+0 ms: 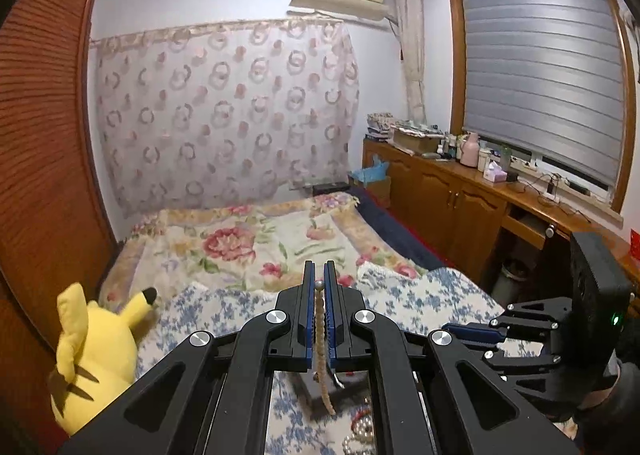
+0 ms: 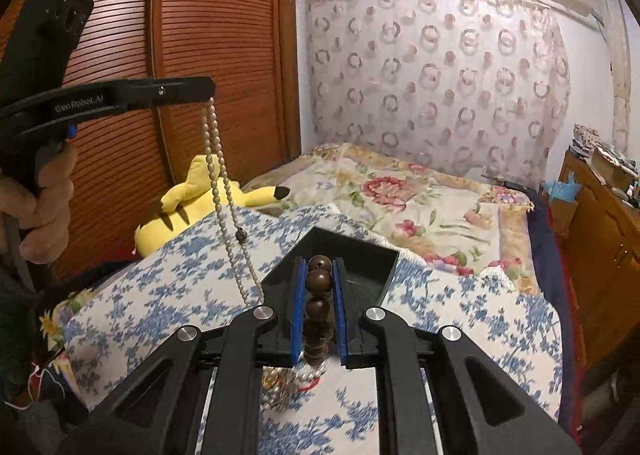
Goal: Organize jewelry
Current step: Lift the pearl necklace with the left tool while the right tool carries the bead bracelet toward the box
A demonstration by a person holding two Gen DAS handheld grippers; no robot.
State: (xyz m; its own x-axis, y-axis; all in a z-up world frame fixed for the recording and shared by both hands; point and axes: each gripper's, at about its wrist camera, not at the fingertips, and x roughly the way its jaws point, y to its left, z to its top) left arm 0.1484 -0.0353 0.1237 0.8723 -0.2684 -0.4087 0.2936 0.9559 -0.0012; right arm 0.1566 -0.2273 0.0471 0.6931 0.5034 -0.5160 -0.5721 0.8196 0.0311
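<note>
My left gripper (image 2: 210, 89) holds pearl strand (image 2: 224, 191) hanging over patterned cloth (image 2: 152, 287), w/ plush toy (image 2: 192, 199) behind. My right gripper (image 2: 319, 275) holds wooden beads (image 2: 319, 295) in front of tray (image 2: 360, 255) on cloth. Loose jewelry (image 1: 362, 431) lies below on cloth.

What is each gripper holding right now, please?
Left gripper: shut on the pearl strand.
Right gripper: shut on the wooden beads.
</note>
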